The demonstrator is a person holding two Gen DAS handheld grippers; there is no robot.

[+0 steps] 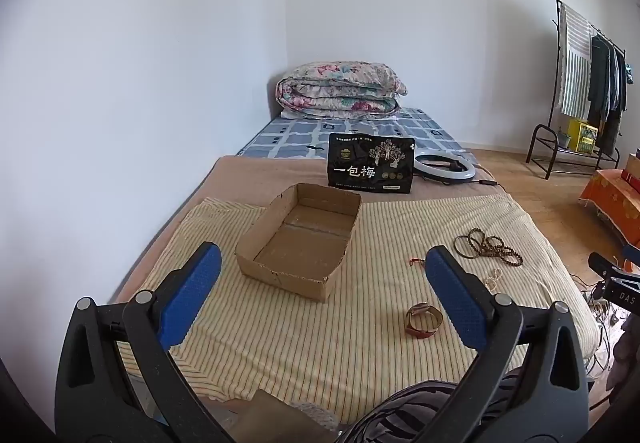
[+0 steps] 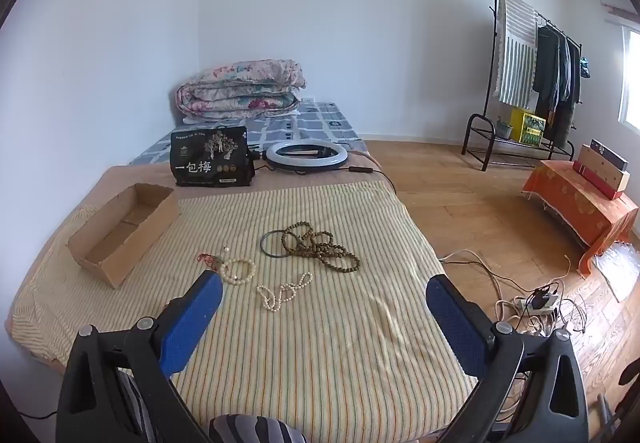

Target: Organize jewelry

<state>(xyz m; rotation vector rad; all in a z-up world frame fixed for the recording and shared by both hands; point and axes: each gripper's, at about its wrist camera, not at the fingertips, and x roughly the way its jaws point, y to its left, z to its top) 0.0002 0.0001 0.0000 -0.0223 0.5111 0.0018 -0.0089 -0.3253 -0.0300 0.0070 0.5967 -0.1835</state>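
Lying on striped cloth (image 2: 320, 323): 1 cardboard tray (image 2: 120, 239), 1 bangle (image 2: 276, 243), 1 watch (image 1: 423, 320); both grippers (image 1: 322, 293) (image 2: 324, 313) released.

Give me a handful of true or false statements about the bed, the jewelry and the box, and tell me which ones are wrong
1. The cardboard box already holds a necklace. False: it is empty.
2. The brown bead strand lies on the striped sheet, outside the box. True.
3. The right claw is shut on the white pearl strand. False: both it and the left claw stand open, holding nothing.
4. The black snack bag stands upright beyond the box. True.
5. The ring light lies on the floor. False: it rests on the bed, beside the bag.
6. A brown-strapped watch lies on the sheet. True.
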